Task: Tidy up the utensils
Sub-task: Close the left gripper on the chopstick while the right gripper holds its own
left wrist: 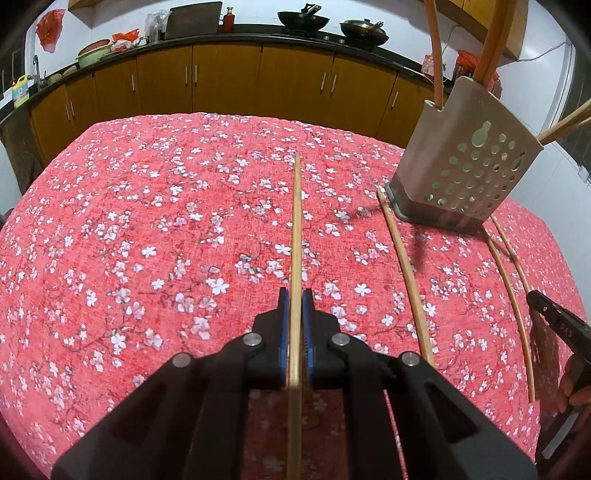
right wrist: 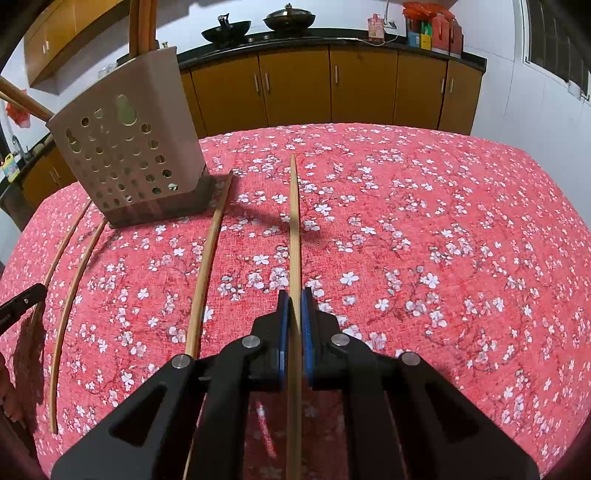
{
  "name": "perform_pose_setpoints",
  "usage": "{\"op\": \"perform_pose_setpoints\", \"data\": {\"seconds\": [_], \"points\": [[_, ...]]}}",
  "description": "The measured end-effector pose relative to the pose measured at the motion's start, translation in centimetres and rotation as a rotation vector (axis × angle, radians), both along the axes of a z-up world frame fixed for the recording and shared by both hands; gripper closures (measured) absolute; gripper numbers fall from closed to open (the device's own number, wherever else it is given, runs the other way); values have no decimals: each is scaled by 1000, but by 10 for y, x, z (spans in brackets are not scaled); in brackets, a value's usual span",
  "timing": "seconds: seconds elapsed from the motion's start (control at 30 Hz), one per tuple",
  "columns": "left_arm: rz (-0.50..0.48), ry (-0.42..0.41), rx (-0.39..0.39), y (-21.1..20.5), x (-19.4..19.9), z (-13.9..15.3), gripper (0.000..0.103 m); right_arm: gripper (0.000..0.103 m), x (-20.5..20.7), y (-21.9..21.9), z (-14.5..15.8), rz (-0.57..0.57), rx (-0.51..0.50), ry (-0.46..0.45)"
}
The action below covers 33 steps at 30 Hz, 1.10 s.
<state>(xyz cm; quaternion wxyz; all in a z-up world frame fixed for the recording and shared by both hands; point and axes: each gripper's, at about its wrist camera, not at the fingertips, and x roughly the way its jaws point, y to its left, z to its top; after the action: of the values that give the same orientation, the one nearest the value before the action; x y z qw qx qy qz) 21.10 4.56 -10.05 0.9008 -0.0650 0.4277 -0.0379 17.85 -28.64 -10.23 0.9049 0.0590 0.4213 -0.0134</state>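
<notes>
My left gripper (left wrist: 295,300) is shut on a wooden chopstick (left wrist: 296,221) that points straight ahead over the red flowered tablecloth (left wrist: 129,192). My right gripper (right wrist: 294,297) is shut on a second chopstick (right wrist: 293,221), also pointing ahead. The beige perforated utensil holder (left wrist: 443,147) stands at the far right in the left wrist view. In the right wrist view this holder (right wrist: 147,110) is at the far left. Several utensil handles (left wrist: 433,48) stick out of it. Three loose chopsticks lie on the cloth near its base: one (right wrist: 207,266) beside my right gripper and two (right wrist: 70,295) further left.
Yellow kitchen cabinets (left wrist: 229,81) under a black counter run behind the table, with woks (left wrist: 303,20) on the stove. The other gripper's black tip (left wrist: 554,317) shows at the right edge of the left wrist view. The table's far edge (right wrist: 369,127) faces the cabinets.
</notes>
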Motion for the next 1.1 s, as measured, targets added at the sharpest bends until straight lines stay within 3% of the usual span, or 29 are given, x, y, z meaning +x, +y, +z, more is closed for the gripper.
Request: {"op": "perform_pose_setpoints", "data": {"seconds": [0.93, 1.1], "points": [[0, 1, 2, -1, 1, 0, 93, 94, 1, -1, 0, 0, 9, 4], [-1, 1, 34, -9, -1, 1, 93, 94, -1, 0, -1, -1, 7, 5]]}}
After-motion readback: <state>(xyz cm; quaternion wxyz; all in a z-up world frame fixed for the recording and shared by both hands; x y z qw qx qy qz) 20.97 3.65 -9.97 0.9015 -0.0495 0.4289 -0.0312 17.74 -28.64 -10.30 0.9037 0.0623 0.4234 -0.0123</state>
